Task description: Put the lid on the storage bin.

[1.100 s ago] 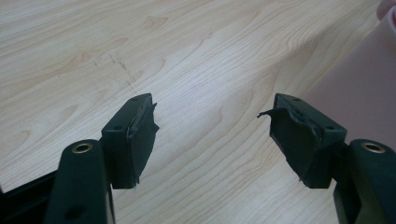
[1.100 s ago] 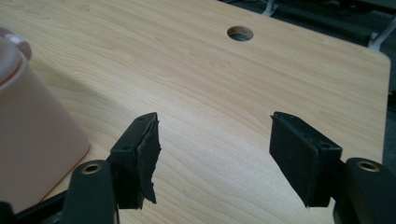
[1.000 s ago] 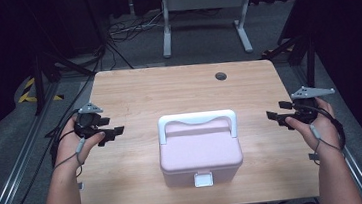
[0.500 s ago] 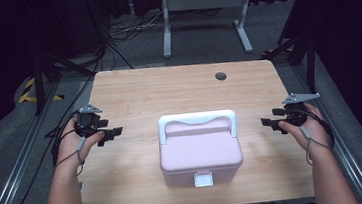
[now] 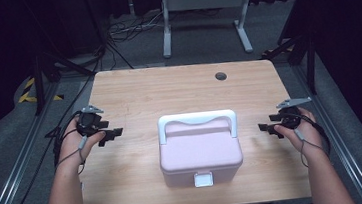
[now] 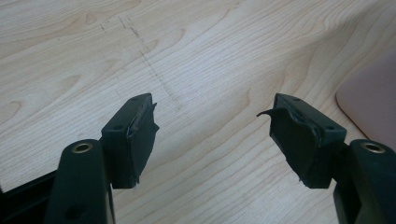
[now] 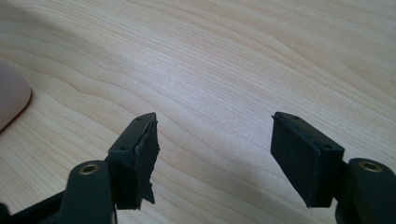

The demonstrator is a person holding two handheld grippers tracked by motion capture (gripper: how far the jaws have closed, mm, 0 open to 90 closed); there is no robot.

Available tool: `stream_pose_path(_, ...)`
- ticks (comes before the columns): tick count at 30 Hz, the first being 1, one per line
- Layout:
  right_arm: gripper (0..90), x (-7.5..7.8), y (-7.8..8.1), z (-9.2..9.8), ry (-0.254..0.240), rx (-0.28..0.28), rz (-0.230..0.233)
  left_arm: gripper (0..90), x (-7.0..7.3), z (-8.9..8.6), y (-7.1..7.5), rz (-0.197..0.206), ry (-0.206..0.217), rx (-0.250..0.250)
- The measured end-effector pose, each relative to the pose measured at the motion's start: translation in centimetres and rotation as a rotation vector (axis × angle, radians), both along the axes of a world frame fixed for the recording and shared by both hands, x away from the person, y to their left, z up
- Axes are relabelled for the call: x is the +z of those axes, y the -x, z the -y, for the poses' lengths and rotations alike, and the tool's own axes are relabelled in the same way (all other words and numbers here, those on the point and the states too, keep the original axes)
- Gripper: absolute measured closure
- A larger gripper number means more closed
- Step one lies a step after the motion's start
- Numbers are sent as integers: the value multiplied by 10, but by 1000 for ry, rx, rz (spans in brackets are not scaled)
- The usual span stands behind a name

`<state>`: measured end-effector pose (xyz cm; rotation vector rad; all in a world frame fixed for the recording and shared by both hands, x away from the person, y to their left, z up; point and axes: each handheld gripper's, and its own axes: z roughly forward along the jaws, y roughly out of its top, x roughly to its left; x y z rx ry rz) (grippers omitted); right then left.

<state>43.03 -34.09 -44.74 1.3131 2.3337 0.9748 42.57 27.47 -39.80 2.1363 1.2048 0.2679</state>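
Note:
A pink lidded box (image 5: 200,153) with a white carry handle (image 5: 195,118) and a white front latch (image 5: 203,180) stands at the middle of the wooden table (image 5: 168,90). My left gripper (image 5: 113,135) hovers to the box's left, open, with nothing between its jaws. On the box's right, my right gripper (image 5: 265,127) is open too and points toward the box. In the left gripper view the open gripper (image 6: 212,135) frames bare wood, with a pink edge of the box (image 6: 373,105) at right. The right gripper view shows the open gripper (image 7: 212,144) and a box corner (image 7: 11,100) at left.
A round dark cable hole (image 5: 220,76) sits near the table's far edge. Metal rails run along the floor on both sides. Behind the table are cables (image 5: 122,30) and a white stand (image 5: 205,9).
My right gripper has moved down and inward toward the box's right side. The left gripper has shifted only slightly. The box has not moved.

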Motion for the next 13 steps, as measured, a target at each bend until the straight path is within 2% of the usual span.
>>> stream_pose_path(7, 328, -4, 0, -4, -1, 5, -31, 318, 0, 1, 0, -1, 1, -4)
stream_pose_path(13, 331, -4, 1, -5, -11, 16, -29, 318, 2, 2, 0, 6, 6, -12)
